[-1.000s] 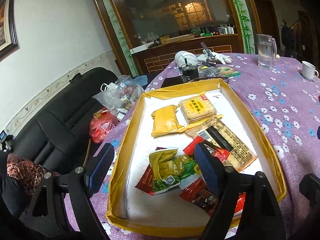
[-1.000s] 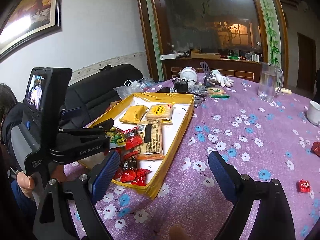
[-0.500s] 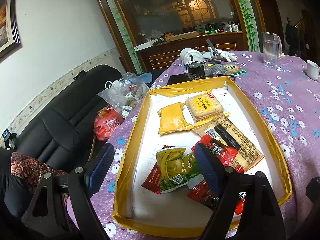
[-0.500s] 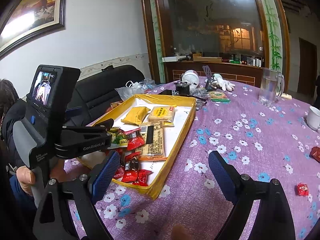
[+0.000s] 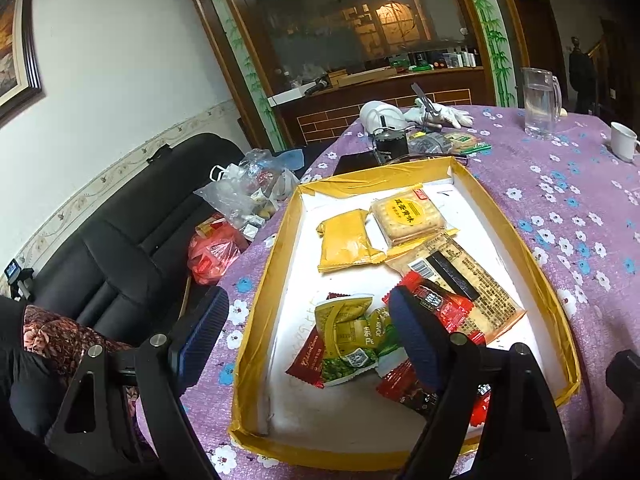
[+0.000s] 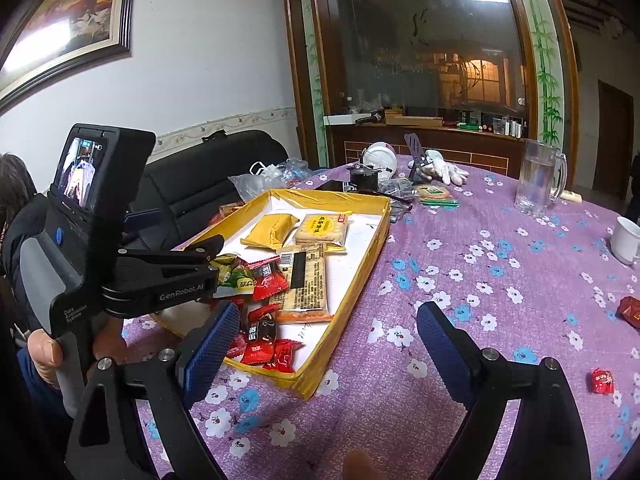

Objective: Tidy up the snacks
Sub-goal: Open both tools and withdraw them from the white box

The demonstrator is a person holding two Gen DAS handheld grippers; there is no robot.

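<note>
A shallow tray with a yellow rim (image 5: 272, 272) lies on the purple flowered table and holds the snacks. These are a yellow packet (image 5: 346, 240), a round-labelled biscuit pack (image 5: 408, 212), a long cracker pack (image 5: 464, 280), green packets (image 5: 348, 340) and red candy packets (image 5: 440, 304). My left gripper (image 5: 308, 340) hovers open over the tray's near left corner, gripping nothing. My right gripper (image 6: 326, 344) stands open above bare cloth beside the tray's near right wall (image 6: 352, 296). Two loose red candies (image 6: 602, 380) (image 6: 630, 310) lie on the cloth at the right.
A glass mug (image 6: 538, 180), a white cup (image 6: 626, 240), white gloves (image 6: 448, 170) and small clutter stand past the tray. A black sofa (image 5: 120, 240) with plastic bags (image 5: 244, 196) is to the left. A person's hand (image 6: 44, 352) holds the left tool's handle.
</note>
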